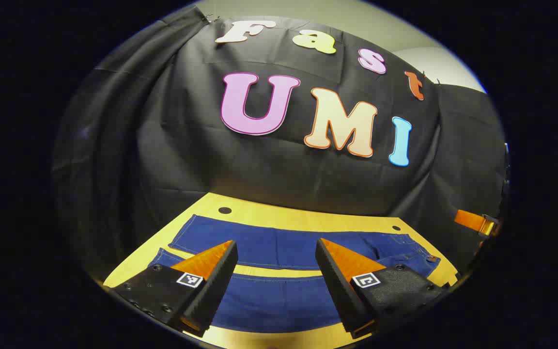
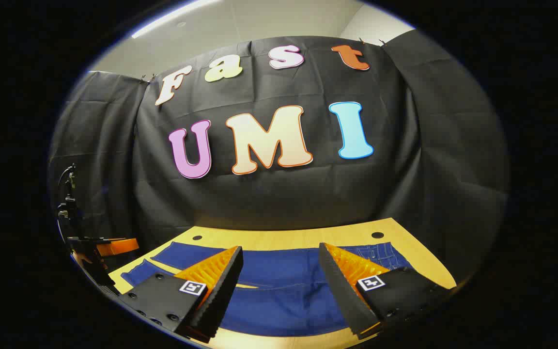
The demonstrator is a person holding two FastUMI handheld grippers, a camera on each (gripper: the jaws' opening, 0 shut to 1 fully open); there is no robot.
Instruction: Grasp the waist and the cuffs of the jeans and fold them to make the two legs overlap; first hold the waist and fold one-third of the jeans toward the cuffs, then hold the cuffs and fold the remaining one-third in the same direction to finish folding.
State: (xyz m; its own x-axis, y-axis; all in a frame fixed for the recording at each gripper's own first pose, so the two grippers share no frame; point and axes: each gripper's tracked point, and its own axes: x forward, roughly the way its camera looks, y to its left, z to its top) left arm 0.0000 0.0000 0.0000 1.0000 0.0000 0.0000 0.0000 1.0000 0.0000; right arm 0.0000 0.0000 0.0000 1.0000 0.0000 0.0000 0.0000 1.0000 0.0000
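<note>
Dark blue jeans (image 1: 279, 298) lie flat on the yellow table (image 1: 284, 213), both legs spread apart with a thin strip of table showing between them. The waist (image 1: 414, 257) points right and the cuffs (image 1: 179, 240) lie at the left. My left gripper (image 1: 275, 242) hovers open above the legs, with nothing between its fingers. In the right gripper view the same jeans (image 2: 279, 300) stretch across the table (image 2: 284, 237), with the pocketed waist (image 2: 380, 254) at the right. My right gripper (image 2: 281, 247) is open over the jeans' middle and holds nothing.
The black cloth wall (image 1: 284, 169) hangs right behind the table's far edge. Two round holes (image 1: 224, 210) (image 1: 395, 227) sit in the tabletop near that edge. The other gripper (image 1: 475, 222) shows at the far right, and the other gripper (image 2: 114, 247) with cables shows at the left.
</note>
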